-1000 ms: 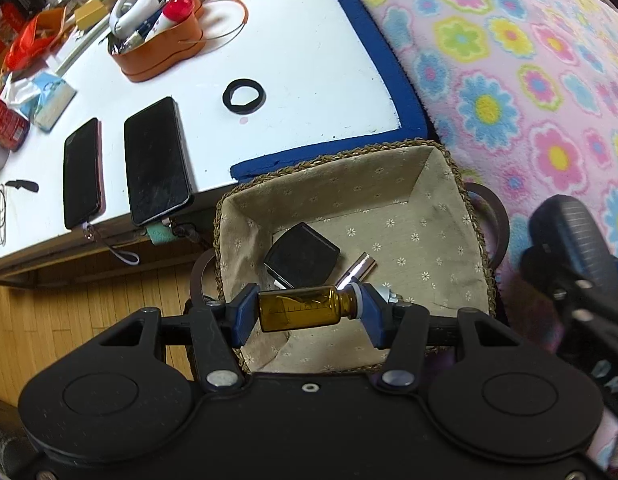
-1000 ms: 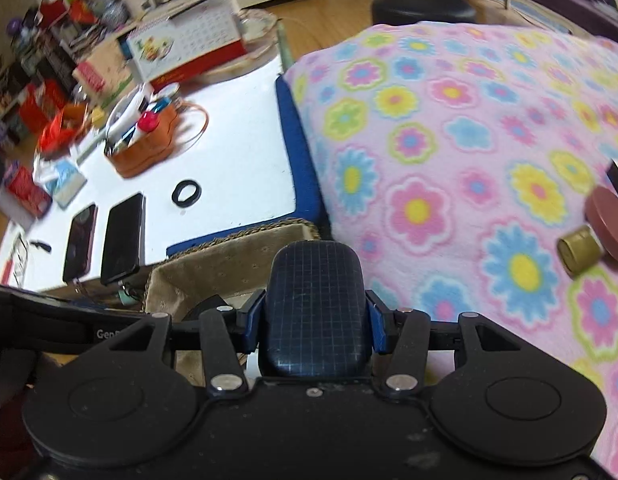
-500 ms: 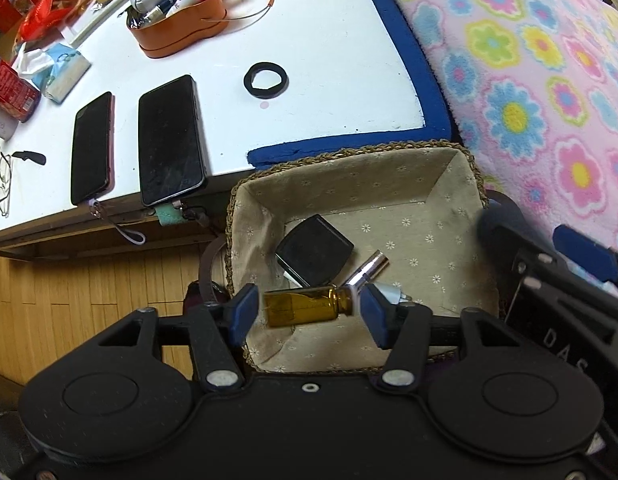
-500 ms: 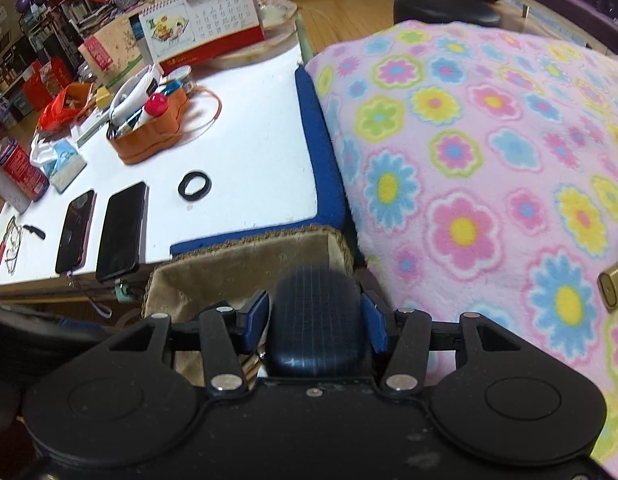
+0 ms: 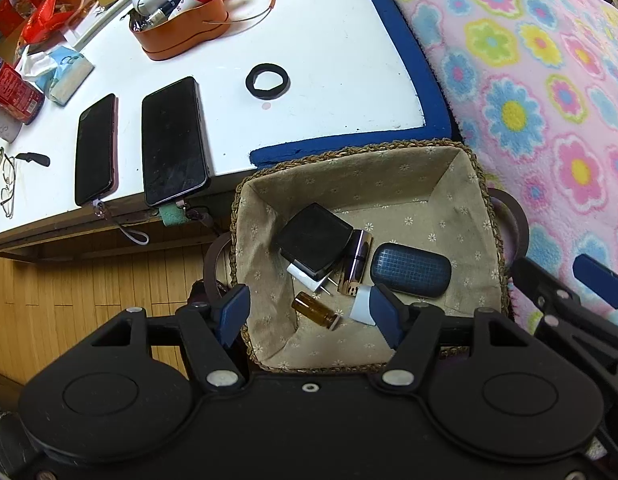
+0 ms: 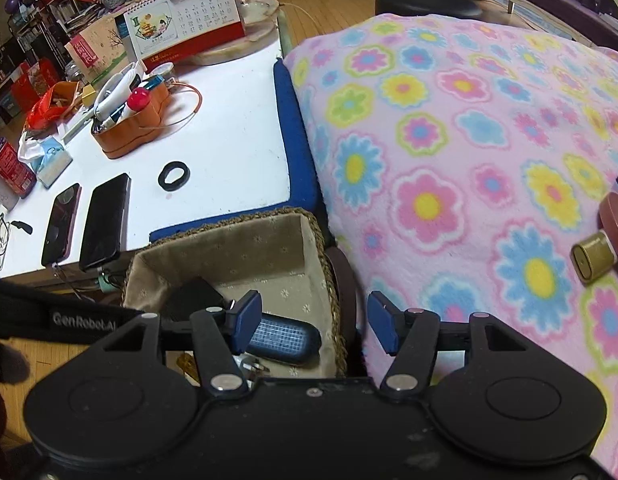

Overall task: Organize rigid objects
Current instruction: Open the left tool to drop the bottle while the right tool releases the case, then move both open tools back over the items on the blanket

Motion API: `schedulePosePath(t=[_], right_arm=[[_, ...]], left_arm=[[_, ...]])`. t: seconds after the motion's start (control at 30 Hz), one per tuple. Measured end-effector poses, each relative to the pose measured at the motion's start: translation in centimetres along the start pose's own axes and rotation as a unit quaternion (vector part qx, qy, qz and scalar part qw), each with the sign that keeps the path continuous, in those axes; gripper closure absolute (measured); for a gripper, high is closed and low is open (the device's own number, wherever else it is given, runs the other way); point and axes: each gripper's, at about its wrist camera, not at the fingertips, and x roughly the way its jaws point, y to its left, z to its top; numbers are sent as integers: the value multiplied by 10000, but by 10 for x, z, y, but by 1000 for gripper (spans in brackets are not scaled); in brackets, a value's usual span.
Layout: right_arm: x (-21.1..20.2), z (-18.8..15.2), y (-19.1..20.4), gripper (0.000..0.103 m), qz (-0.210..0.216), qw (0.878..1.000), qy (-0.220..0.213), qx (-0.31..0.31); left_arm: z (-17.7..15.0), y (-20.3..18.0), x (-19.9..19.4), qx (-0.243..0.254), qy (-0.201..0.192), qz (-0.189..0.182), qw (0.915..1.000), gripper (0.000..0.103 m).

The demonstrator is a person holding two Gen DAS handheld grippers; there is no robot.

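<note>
Below the left tongs [image 5: 309, 312] lay the basket [image 5: 465, 160] holding amber vial [image 5: 315, 313] and blue case [image 5: 409, 269]. Both tongs' jaws had just been opening, empty; right tongs [image 6: 311, 322] likewise.

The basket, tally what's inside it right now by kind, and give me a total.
In the basket:
Black charger plug: 1
Amber glass vial: 1
Dark blue gridded case: 1
Metallic tube: 1
White cap: 1
Total: 5

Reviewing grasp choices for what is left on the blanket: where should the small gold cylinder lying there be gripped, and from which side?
Grip the gold cylinder across its round barrel, coming from above. It lies on its side on the floral blanket, flat end facing the camera. The round reddish piece sits close against its far end, so pinching end to end looks awkward.
</note>
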Motion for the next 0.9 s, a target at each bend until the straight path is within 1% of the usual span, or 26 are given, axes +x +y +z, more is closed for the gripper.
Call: schedulePosePath(t=[0.27, 0.4, 0.57, 0.9], right_arm=[[-7, -9, 3, 41, -35, 9999, -28, -101], [-9, -12, 2, 38, -57, 9999, -17, -112], [-14, -17, 0, 36, -67, 9999, -29, -119], [-25, -28, -9, 33, -120, 9999, -78, -87]], left_arm=[[-5, -4, -9, 115, -183, 7, 9998, 41], [-7, -3, -10, 79, -160, -76, 9998, 41], [-11, -3, -11, 47, -108, -167, 9998, 40], [-17, -7, -18, 124, -255, -167, 9995, 40]])
